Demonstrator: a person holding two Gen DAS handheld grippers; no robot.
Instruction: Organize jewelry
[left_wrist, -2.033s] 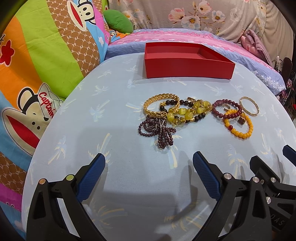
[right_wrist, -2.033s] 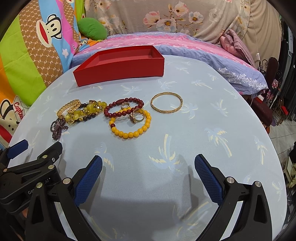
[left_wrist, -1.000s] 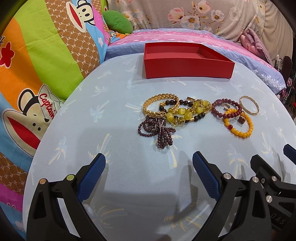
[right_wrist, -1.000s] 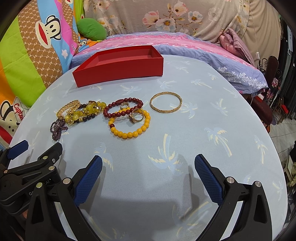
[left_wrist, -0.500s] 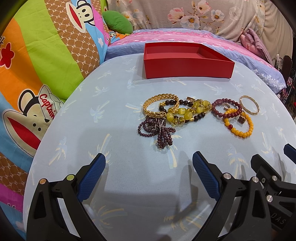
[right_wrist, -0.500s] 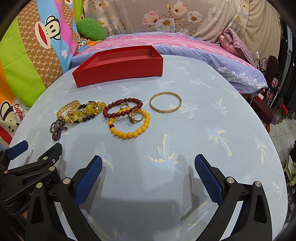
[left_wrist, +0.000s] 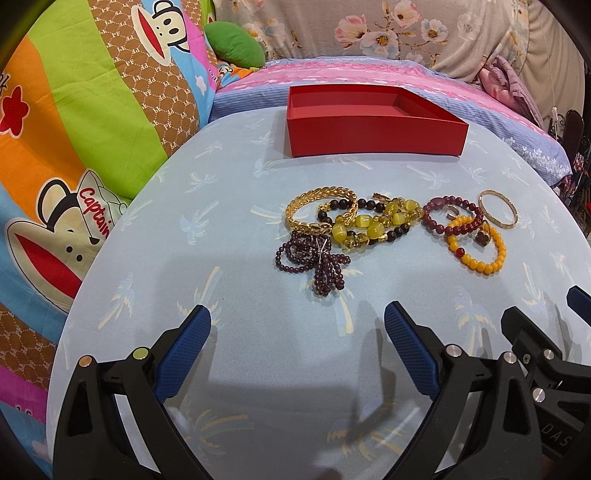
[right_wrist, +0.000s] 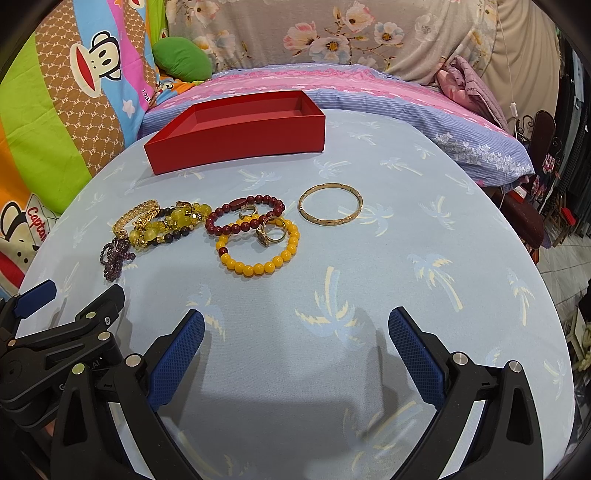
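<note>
Probably the first pick is the step in hand, and it goes best with a piece that lies alone: the gold bangle (right_wrist: 330, 205) touches nothing, so the right gripper (right_wrist: 295, 347) can close over one side of its rim and carry it to the red box (right_wrist: 236, 136). Both grippers have their jaws spread wide and hold nothing. The left gripper (left_wrist: 297, 345) hovers near the purple bead strand (left_wrist: 314, 258), which is tangled with the gold chain bracelet (left_wrist: 321, 208). All jewelry lies ahead on the blue cloth (right_wrist: 369, 295); the box stands beyond it and looks empty.
</note>
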